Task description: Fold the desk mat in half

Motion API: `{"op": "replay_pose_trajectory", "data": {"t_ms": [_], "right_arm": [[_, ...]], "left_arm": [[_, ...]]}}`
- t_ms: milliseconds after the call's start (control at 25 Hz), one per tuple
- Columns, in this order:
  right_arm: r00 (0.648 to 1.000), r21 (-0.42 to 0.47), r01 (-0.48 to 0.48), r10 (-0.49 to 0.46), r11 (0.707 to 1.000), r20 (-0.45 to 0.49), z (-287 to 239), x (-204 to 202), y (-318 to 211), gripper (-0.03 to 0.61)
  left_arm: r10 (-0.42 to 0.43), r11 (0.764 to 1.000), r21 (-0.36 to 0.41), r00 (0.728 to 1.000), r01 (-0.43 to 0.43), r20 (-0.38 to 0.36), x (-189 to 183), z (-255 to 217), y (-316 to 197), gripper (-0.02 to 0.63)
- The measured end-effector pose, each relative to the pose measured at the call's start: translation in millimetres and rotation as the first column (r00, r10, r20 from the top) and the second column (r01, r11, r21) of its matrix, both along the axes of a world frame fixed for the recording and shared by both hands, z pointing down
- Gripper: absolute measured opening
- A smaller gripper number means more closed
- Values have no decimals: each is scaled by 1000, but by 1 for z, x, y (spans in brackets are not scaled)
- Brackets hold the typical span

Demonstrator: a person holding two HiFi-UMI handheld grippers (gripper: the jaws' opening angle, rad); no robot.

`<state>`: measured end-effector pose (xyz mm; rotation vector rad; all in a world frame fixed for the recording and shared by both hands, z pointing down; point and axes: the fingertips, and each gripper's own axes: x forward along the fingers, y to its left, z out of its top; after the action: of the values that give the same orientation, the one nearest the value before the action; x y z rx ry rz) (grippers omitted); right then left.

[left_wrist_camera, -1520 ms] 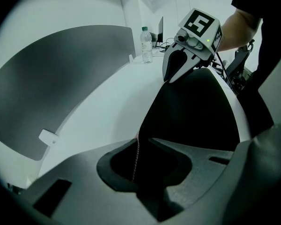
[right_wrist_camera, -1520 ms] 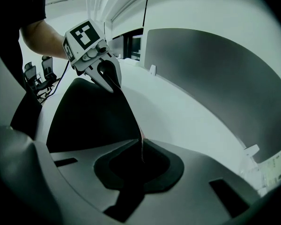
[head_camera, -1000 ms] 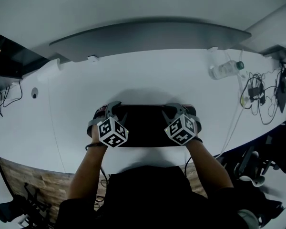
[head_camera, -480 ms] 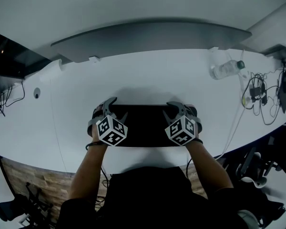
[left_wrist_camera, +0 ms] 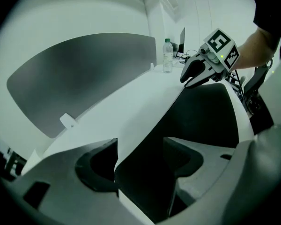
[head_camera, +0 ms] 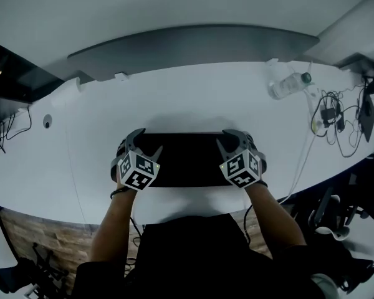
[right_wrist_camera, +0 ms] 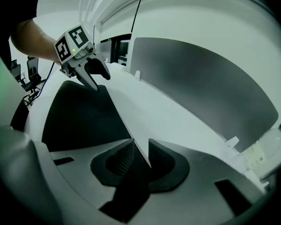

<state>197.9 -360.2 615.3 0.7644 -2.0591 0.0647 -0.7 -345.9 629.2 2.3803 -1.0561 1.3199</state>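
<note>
The black desk mat (head_camera: 187,159) lies on the white table (head_camera: 193,98) as a narrow, flat rectangle in front of the person. My left gripper (head_camera: 144,142) sits at the mat's far left corner. In the left gripper view its jaws (left_wrist_camera: 140,146) stand wide apart, the mat's edge (left_wrist_camera: 201,116) lying loose between them. My right gripper (head_camera: 232,139) is at the far right corner. Its jaws (right_wrist_camera: 141,149) leave a narrow gap around the mat edge (right_wrist_camera: 79,116) without pressing it. Each gripper sees the other across the mat: the right gripper (left_wrist_camera: 196,76) and the left gripper (right_wrist_camera: 91,76).
A clear water bottle (head_camera: 287,85) lies at the table's back right, beside a tangle of cables (head_camera: 335,122). A grey curved partition (head_camera: 193,42) runs along the table's far side. The table's near edge is just below the mat, at the person's body.
Both grippers' jaws have spread apart, the left far more, letting go of the mat's far edge. The mat's far edge now rests flat.
</note>
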Motion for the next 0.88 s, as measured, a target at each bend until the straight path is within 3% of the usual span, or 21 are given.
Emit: {"op": "replay_pose_trajectory", "data": {"t_ms": [120,280,480,680,880], "right_arm": [[1000,-3,1,-1,1000,20,-9,-7,18,92],[999,-3,-10,10,1000,41,-20,-13,48,89],[997,-27,-46,48,999,62,-28,-15,95,90],[989,-47,-136,138,990,58,-28,1,139,89],[975,-86,-220,223,972,23,-7,16,156,86]], "left_arm": [[0,1000,-2,998,0,-59,4,-11,14,287],[64,998,-7,991,-65,-118,17,-27,49,287],[137,991,2,985,-137,-101,16,-28,91,287],[146,989,-6,981,-148,-126,8,-23,119,287],[143,990,-5,984,-144,-104,2,-13,133,287]]}}
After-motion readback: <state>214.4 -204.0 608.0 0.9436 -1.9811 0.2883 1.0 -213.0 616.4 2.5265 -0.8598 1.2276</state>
